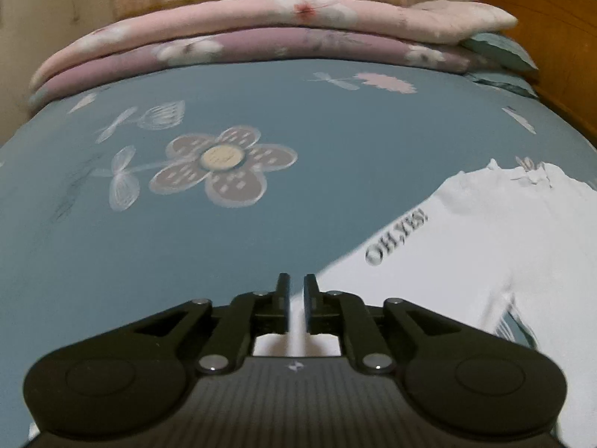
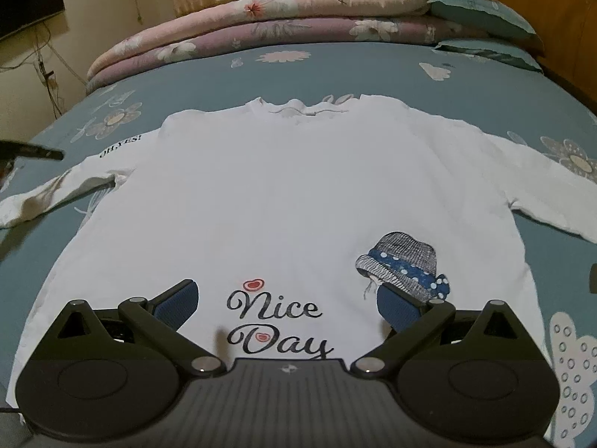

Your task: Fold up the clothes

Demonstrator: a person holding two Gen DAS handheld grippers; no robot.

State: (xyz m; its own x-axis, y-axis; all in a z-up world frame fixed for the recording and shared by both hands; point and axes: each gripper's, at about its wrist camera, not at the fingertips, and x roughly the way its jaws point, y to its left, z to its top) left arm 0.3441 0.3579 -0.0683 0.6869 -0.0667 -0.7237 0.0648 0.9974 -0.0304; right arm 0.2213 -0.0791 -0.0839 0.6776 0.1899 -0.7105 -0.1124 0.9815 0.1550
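Across the blue-grey floral bedsheet [image 2: 335, 71] a white long-sleeved shirt printed "Nice Day" [image 2: 283, 186] is lying flat, face up, its collar pointing toward the folded pink and mauve quilts [image 2: 261, 26] at the far side and its hem toward the camera, sleeves spreading out to both sides. Over the hem, the right gripper [image 2: 287, 304] is hovering with jaws spread wide, holding nothing. At the sleeve lettered "OH,YES!", the left gripper [image 1: 296, 298] is showing only a narrow slit, nothing visibly pinched.
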